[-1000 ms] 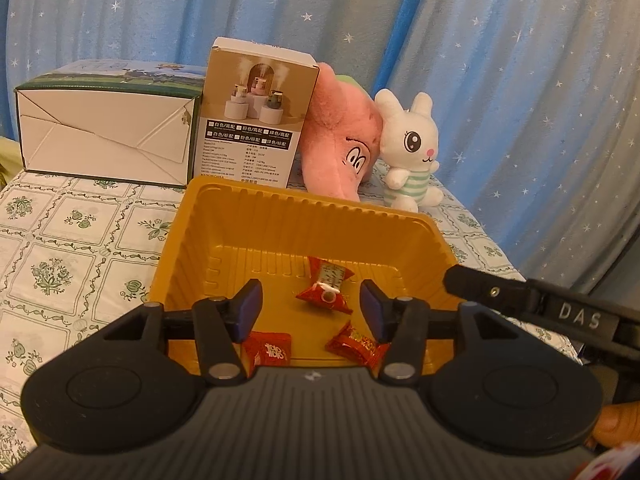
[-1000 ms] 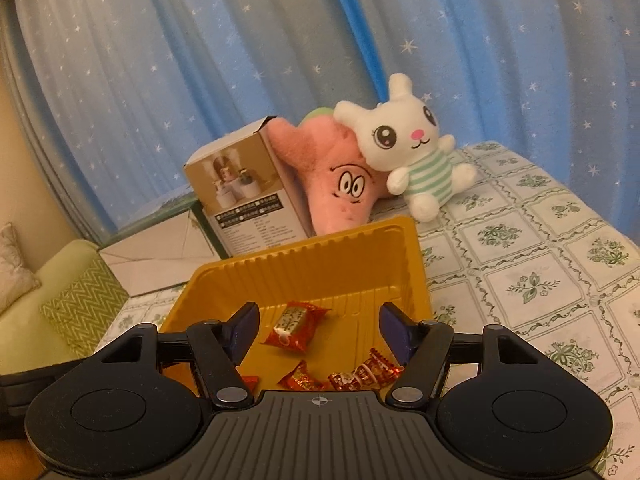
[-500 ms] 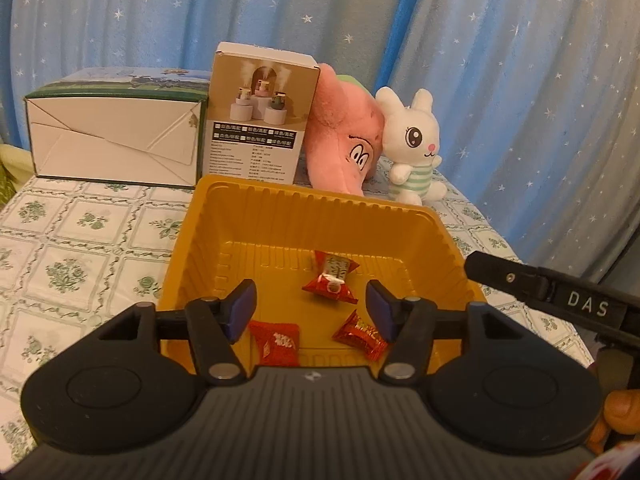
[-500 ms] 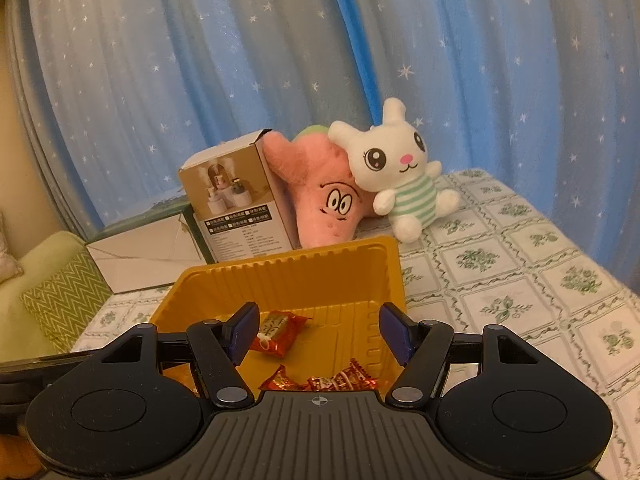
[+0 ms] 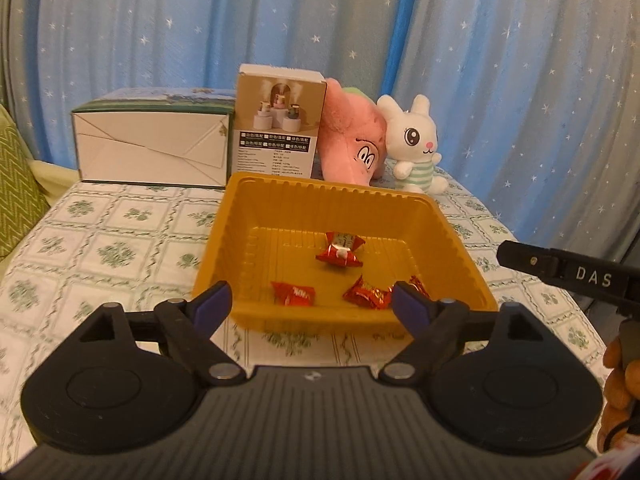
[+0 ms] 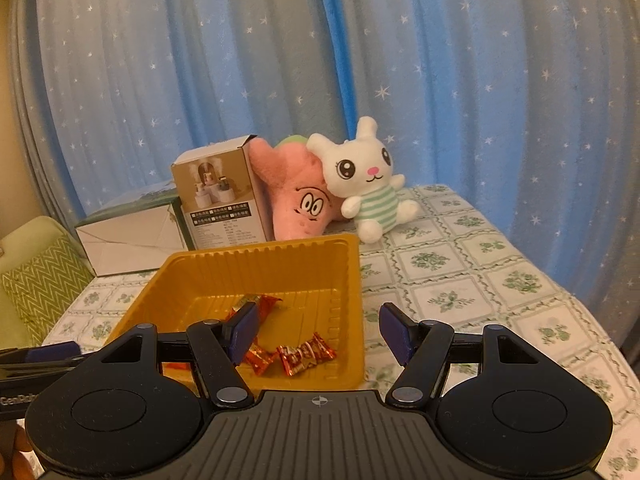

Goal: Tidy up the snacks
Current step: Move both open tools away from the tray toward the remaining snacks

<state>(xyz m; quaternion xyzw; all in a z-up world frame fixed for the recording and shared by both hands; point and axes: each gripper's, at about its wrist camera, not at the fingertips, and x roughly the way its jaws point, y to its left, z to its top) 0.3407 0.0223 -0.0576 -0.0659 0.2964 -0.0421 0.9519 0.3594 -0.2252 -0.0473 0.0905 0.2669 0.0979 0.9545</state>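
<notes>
A yellow plastic tray stands on the floral tablecloth with several red-wrapped candies in it: one in the middle and two near the front wall. My left gripper hovers before the tray's near edge. Its jaws are opening and hold nothing. A finger of the right gripper shows at the right. In the right wrist view the tray lies low and left, with candies inside. My right gripper stands open and empty above the tray's right front corner.
Behind the tray stand a white and green box, a beige product box, a pink plush and a white rabbit plush. Blue starred curtains close the back. A green cushion lies left. A hand is at right.
Both grippers have drawn back from the tray, which now looks smaller and farther. The left jaws have spread much wider. The candies stayed in the tray.
</notes>
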